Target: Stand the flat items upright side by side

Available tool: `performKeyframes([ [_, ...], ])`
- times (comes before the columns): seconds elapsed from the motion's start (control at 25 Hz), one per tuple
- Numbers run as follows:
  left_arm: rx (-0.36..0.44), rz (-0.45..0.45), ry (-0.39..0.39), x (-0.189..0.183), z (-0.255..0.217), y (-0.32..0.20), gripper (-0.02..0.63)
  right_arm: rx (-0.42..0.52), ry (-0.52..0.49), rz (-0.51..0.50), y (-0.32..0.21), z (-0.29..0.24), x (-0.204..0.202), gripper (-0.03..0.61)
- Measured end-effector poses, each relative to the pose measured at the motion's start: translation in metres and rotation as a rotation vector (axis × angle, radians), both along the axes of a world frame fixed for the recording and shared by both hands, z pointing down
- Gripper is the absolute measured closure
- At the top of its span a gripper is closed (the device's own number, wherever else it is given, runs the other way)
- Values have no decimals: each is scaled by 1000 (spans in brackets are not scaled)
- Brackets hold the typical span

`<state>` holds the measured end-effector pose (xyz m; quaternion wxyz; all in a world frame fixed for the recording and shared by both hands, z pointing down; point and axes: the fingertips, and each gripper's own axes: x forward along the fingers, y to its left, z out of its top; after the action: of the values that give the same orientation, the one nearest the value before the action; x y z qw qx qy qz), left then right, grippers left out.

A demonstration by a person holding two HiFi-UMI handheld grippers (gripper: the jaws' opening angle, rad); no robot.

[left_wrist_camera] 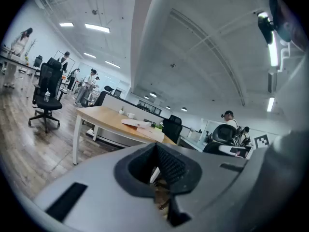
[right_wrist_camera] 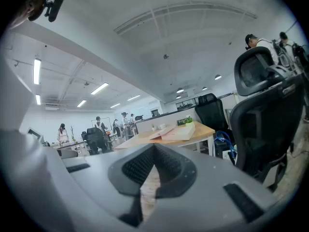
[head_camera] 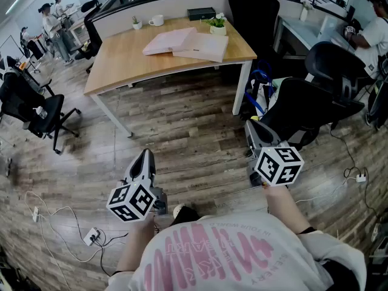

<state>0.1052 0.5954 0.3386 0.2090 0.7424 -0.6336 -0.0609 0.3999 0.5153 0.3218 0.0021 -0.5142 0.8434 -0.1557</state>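
Observation:
Two flat pale-pink books lie on the wooden desk (head_camera: 121, 59): one (head_camera: 170, 41) partly overlaps the other (head_camera: 203, 47). Both grippers hang low over the floor close to the person's body, well short of the desk. My left gripper (head_camera: 143, 159) is shut with nothing in it. My right gripper (head_camera: 254, 129) is also shut and holds nothing. In the left gripper view the books (left_wrist_camera: 137, 123) appear small and far off on the desk, beyond the closed jaws. The right gripper view shows the same books (right_wrist_camera: 176, 132) on the distant desk top.
On the desk stand a white mug (head_camera: 156, 20), two small potted plants (head_camera: 217, 24) (head_camera: 137, 23) and a black box (head_camera: 200, 13). Black office chairs (head_camera: 315, 102) (head_camera: 36, 111) flank the desk. Cables and a power strip (head_camera: 92, 236) lie on the wood floor. People work at the far left.

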Motion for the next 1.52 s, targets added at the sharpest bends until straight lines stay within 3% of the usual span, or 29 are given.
performKeyframes([
  [0.24,-24,3,20,-1,13,1,611,-45,7,9,2,17,0,580],
  [0.52,-7,14,34,-28,7,-21,611,-44,14,6,-14,14,-32,581],
  [0.8,4,28,31,-74,-1,-54,611,-41,-7,20,-45,10,-77,580],
  [1.16,-5,-14,48,-149,10,-86,611,-107,-145,51,-78,25,-144,580],
  [1.52,-41,5,60,-161,44,-114,611,-172,-37,-16,-92,58,-184,580],
])
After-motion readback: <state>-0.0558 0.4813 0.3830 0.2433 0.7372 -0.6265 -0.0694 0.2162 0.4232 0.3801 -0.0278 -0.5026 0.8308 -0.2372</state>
